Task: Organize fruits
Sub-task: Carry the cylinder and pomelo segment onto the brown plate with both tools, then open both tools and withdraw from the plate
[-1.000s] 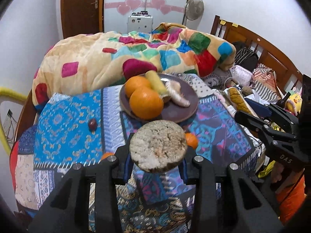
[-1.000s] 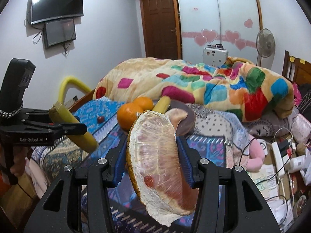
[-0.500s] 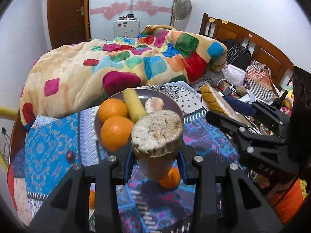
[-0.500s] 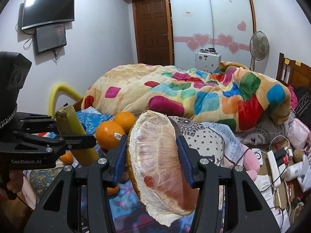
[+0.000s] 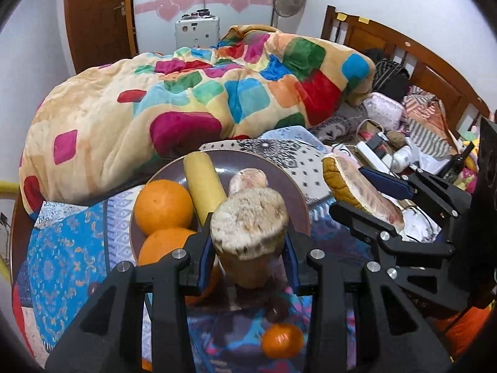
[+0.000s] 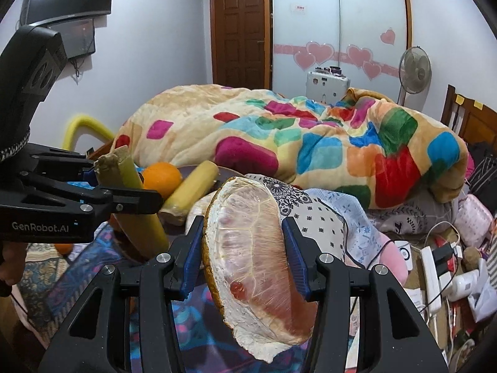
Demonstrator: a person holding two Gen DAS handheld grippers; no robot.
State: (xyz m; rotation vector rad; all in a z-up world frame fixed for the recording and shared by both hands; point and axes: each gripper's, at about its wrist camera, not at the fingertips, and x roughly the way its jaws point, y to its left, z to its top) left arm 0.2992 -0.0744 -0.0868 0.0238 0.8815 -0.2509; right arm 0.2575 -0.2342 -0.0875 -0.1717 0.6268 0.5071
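My left gripper is shut on a thick yellow-green stalk piece, cut end toward the camera, held over the near edge of a brown plate. The plate holds two oranges, a yellow stalk piece and a pale peeled piece. My right gripper is shut on a pomelo wedge in plastic wrap, held right of the plate; the wedge also shows in the left wrist view. The left gripper with its stalk shows at left in the right wrist view.
The plate sits on a patterned blue cloth on a bed. A small orange fruit lies on the cloth below my left gripper. A colourful quilt is heaped behind. Cables and clutter lie at right by the wooden headboard.
My left gripper has moved forward with the stalk piece, now over the plate's near edge. My right gripper with the pomelo wedge has come closer to the plate.
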